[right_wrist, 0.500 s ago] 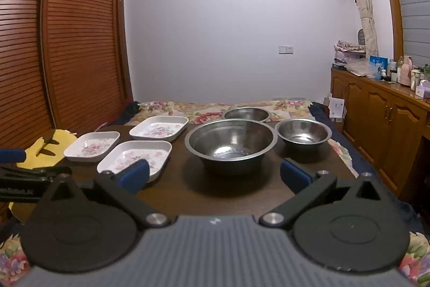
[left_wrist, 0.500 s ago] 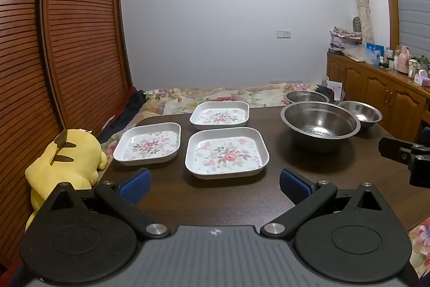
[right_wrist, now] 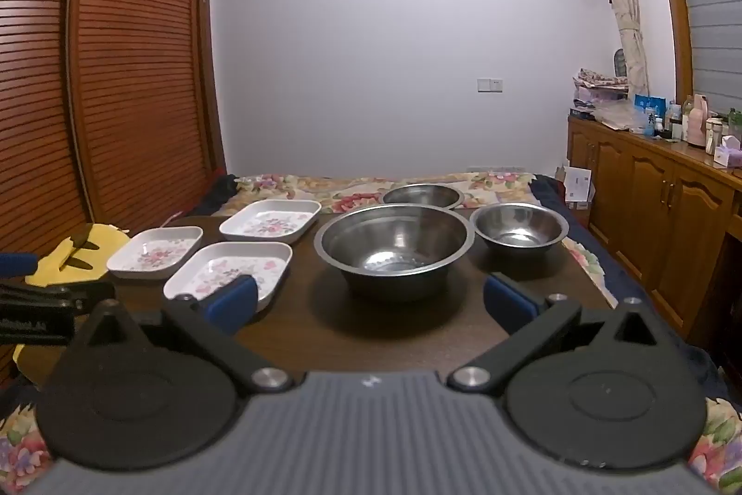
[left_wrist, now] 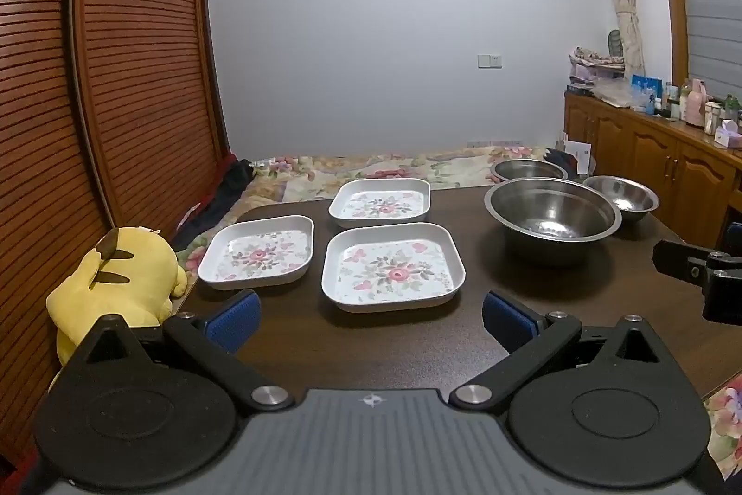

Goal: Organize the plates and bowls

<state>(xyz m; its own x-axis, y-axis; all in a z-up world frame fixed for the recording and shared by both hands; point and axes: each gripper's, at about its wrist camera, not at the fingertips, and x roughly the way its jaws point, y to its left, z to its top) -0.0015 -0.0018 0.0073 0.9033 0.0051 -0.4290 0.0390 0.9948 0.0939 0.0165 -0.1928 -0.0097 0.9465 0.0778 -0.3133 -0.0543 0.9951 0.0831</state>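
Note:
Three white square plates with flower prints lie on the dark wooden table (left_wrist: 394,346): a near plate (left_wrist: 393,266), a left plate (left_wrist: 258,251) and a far plate (left_wrist: 380,202). To their right stand three steel bowls: a large bowl (left_wrist: 552,216), a small bowl (left_wrist: 621,196) and a far bowl (left_wrist: 527,169). My left gripper (left_wrist: 370,316) hovers open just short of the near plate. My right gripper (right_wrist: 370,300) is open in front of the large bowl (right_wrist: 394,247), with nothing between its fingers. The small bowl (right_wrist: 519,227) sits right of it.
A yellow plush toy (left_wrist: 116,277) leans at the table's left edge beside slatted wooden doors (left_wrist: 92,77). A bed with a floral cover (left_wrist: 380,170) lies behind the table. A wooden cabinet (right_wrist: 658,207) with bottles runs along the right wall.
Both views have tilted slightly downward and nearer to the table. No plate or bowl has moved, and both grippers stay wide.

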